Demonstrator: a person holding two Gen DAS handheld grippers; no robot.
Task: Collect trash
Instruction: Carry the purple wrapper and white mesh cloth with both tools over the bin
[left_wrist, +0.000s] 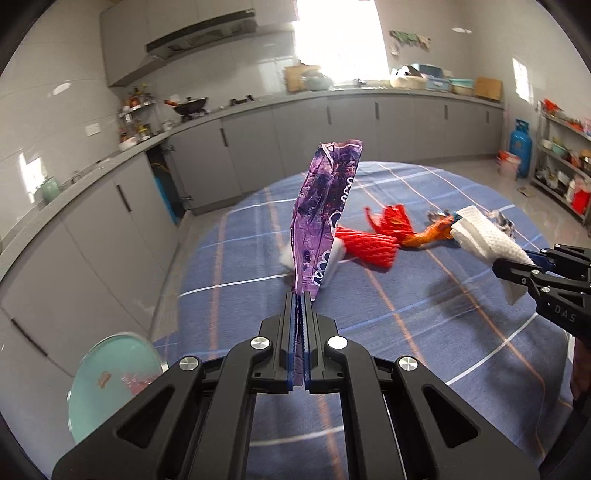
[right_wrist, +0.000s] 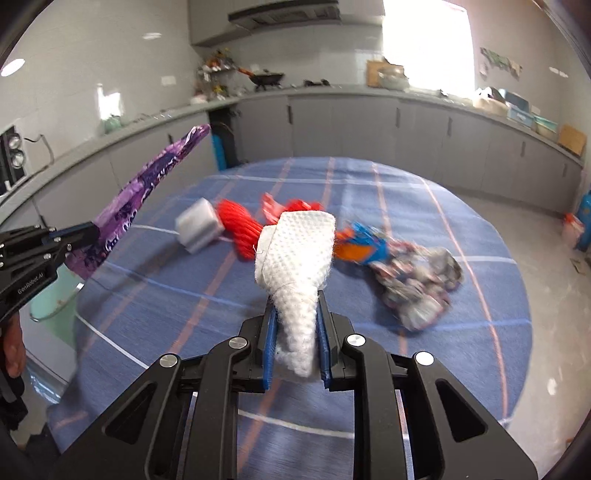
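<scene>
A: Where is the purple wrapper (left_wrist: 325, 218)?

B: The left gripper (left_wrist: 300, 295) has it. The fingers (left_wrist: 287, 332) are squeezed together on its bottom end. The wrapper is long and thin. It stands up from the fingers and leans a little to the right, with its far end up in the air.

A: And the other hand?

B: The right gripper (right_wrist: 295, 317) is clamped on a white paper towel (right_wrist: 295, 258). The fingers are a little apart with the towel between them. The towel's long side points away from the gripper, and the fat end is out front.

A: What is under them?

B: A round tabletop (right_wrist: 424, 387) with a blue checked cloth. A red wrapper (left_wrist: 369, 247), a white block (right_wrist: 197, 229), an orange and blue wrapper (right_wrist: 364, 247) and a crumpled grey wrapper (right_wrist: 421, 284) lie near the middle, close together.

A: Is there room to move?

B: The near part of the cloth is bare. A light green bin (left_wrist: 110, 384) sits low past the left edge.
</scene>
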